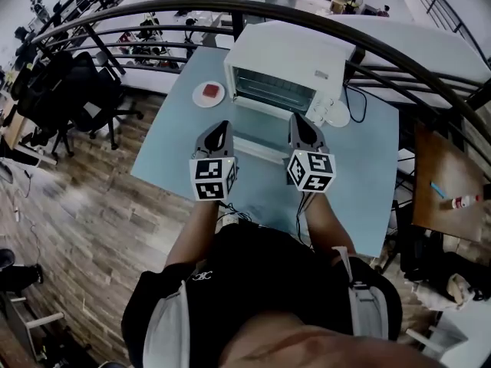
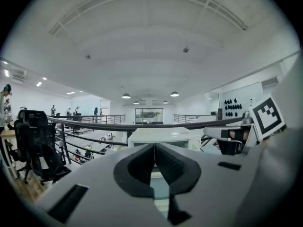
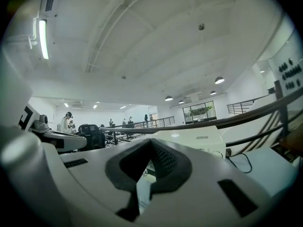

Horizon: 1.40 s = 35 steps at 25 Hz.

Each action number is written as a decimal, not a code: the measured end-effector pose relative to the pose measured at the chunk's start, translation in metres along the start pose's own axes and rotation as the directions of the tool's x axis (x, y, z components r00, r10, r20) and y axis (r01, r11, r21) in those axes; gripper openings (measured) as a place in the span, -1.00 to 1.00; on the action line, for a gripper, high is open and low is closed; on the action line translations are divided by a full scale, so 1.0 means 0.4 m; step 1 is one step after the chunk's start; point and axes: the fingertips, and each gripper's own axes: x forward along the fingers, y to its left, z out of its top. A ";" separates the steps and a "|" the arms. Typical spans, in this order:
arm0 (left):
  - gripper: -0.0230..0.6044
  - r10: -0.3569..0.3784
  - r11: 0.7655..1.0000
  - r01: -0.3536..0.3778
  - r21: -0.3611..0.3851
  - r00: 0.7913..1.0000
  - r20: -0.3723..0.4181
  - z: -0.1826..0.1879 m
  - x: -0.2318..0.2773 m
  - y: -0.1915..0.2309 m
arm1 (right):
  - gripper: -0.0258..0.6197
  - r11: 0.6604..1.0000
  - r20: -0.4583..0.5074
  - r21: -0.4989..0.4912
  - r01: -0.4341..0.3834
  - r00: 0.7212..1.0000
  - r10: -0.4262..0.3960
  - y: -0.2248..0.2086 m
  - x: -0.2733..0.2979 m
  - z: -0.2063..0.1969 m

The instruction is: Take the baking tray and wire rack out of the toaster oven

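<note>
One white toaster oven (image 1: 288, 64) stands on the pale blue table (image 1: 360, 167) with its door (image 1: 257, 142) dropped open toward the person; inside the dark cavity I can make out only thin bars, so I can't tell rack from tray. Two grippers, the left gripper (image 1: 223, 126) and the right gripper (image 1: 295, 119), hover side by side just before that door, each with jaws pressed together on nothing. One small plate (image 1: 209, 93) with something red on it lies left of the oven.
</note>
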 end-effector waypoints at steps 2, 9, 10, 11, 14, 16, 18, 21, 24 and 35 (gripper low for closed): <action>-0.88 -0.035 0.999 0.035 0.008 0.999 -0.003 0.007 0.030 0.004 | -0.92 1.000 -0.006 0.004 0.026 1.000 -0.026 -0.003 0.010 -0.002; -0.88 -0.140 0.990 0.140 0.016 0.990 -0.011 0.004 0.139 0.011 | -0.92 0.992 -0.029 -0.014 0.128 0.991 -0.129 -0.041 0.058 -0.036; -0.88 -0.153 0.988 0.154 0.019 0.988 -0.014 0.001 0.148 0.008 | -0.92 0.989 -0.032 -0.013 0.145 0.989 -0.145 -0.049 0.060 -0.040; -0.88 -0.166 0.986 0.166 0.022 0.986 -0.016 -0.002 0.158 0.006 | -0.92 0.987 -0.034 -0.013 0.160 0.986 -0.161 -0.055 0.061 -0.044; -0.88 -0.202 0.979 0.203 0.024 0.979 -0.026 -0.011 0.188 0.003 | -0.92 0.980 -0.037 -0.013 0.201 0.979 -0.201 -0.072 0.065 -0.054; -0.88 -0.220 0.975 0.221 0.032 0.975 -0.028 -0.014 0.204 0.000 | -0.92 0.975 -0.042 -0.011 0.221 0.974 -0.221 -0.082 0.068 -0.064; -0.88 -0.236 0.971 0.237 0.032 0.971 -0.032 -0.018 0.221 0.001 | -0.92 0.970 -0.046 0.001 0.245 0.969 -0.245 -0.094 0.073 -0.074; -0.87 -0.259 0.966 0.257 -0.039 0.963 -0.072 -0.043 0.253 0.014 | -0.92 0.954 -0.070 0.087 0.287 0.957 -0.282 -0.119 0.083 -0.105; -0.87 -0.309 0.934 0.281 -0.222 0.945 -0.104 -0.078 0.292 0.033 | -0.92 0.919 -0.115 0.221 0.326 0.945 -0.307 -0.154 0.095 -0.151; -0.30 -0.410 0.462 0.155 -0.873 0.910 -0.055 -0.256 0.452 0.117 | -0.48 0.436 -0.089 0.873 0.218 0.951 -0.297 -0.262 0.157 -0.334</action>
